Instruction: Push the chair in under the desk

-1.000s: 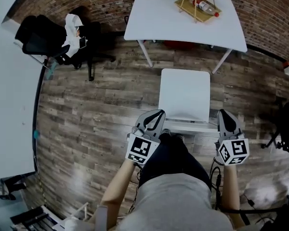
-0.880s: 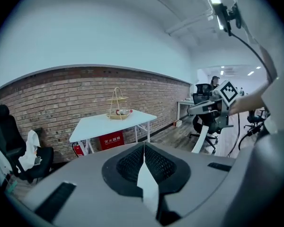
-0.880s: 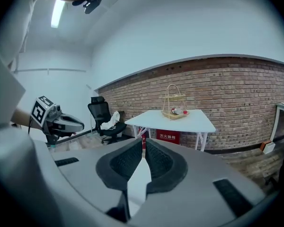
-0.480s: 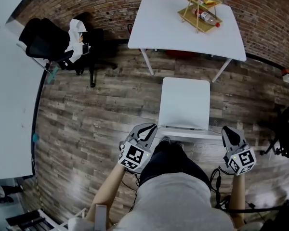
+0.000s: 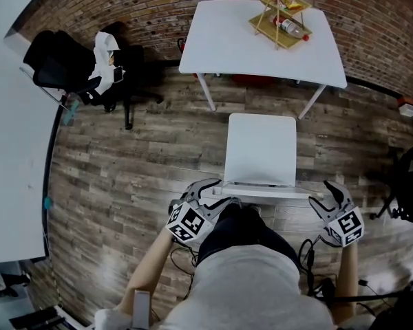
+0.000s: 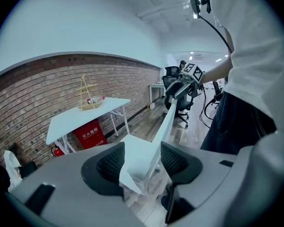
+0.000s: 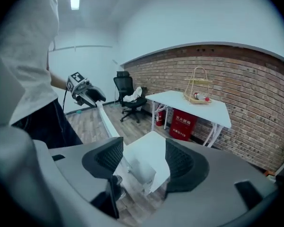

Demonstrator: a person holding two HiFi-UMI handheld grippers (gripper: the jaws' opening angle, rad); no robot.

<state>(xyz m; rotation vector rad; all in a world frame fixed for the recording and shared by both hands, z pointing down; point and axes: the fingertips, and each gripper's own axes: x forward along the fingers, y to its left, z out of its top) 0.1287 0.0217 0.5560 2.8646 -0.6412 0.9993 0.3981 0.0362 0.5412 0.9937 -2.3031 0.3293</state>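
Head view: the chair [image 5: 260, 150] is standing short of the bench [image 5: 227, 43], its back rail [image 5: 267, 190] lying crosswise between left claw [image 5: 212, 191] and right claw [image 5: 325, 196] — both equally near. Left gripper view: jaws, just opening, are straddling the rail's end, not pressing. Right gripper view: likewise — bench lying ahead.

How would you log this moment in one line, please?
left gripper: jaws just opened, backrest between, unclamped | right gripper: jaws just opened, backrest between, unclamped | chair: not yet under desk
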